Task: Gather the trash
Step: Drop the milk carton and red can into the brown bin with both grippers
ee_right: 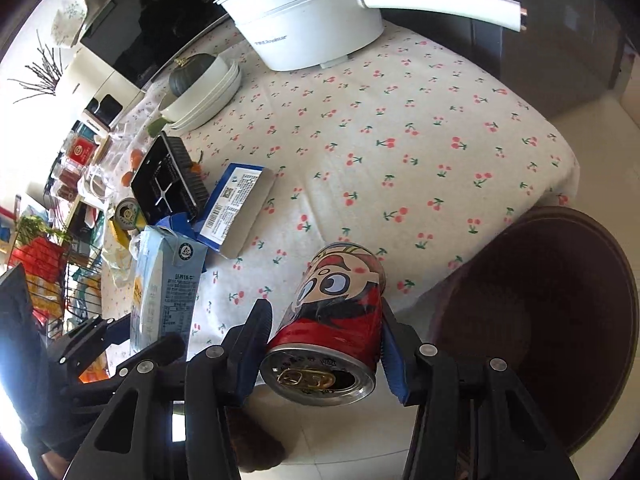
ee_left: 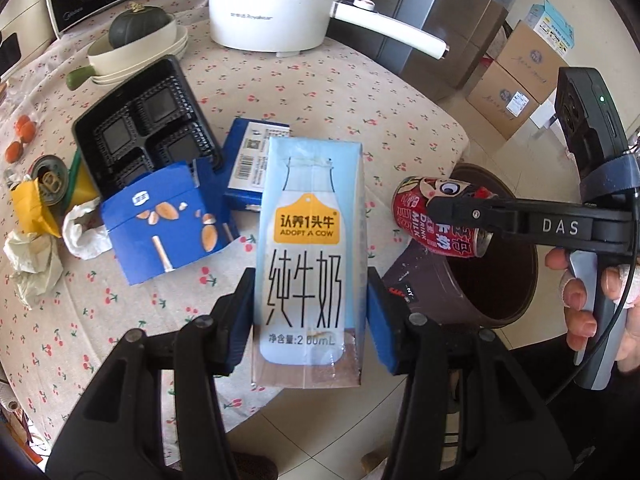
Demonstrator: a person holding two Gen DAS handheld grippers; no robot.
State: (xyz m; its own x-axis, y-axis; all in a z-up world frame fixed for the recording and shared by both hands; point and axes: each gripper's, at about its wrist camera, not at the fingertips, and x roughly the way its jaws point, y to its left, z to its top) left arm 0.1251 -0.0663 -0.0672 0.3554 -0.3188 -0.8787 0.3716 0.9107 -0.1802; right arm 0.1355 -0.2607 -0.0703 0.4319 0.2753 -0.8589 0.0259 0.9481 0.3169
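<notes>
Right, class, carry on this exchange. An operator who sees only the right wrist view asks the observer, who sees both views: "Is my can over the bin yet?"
Observer: Partly. In the left wrist view the can hangs above the near rim of the bin, with its open end tilted towards the mouth.
Operator: What is on the carton's front?
Observer: The carton shows a bottle outline and a yellow label reading "ADOPT A COW".
Operator: Is the left tool gripping it?
Observer: Yes. The left tool presses a blue pad against each side of the carton.
</notes>
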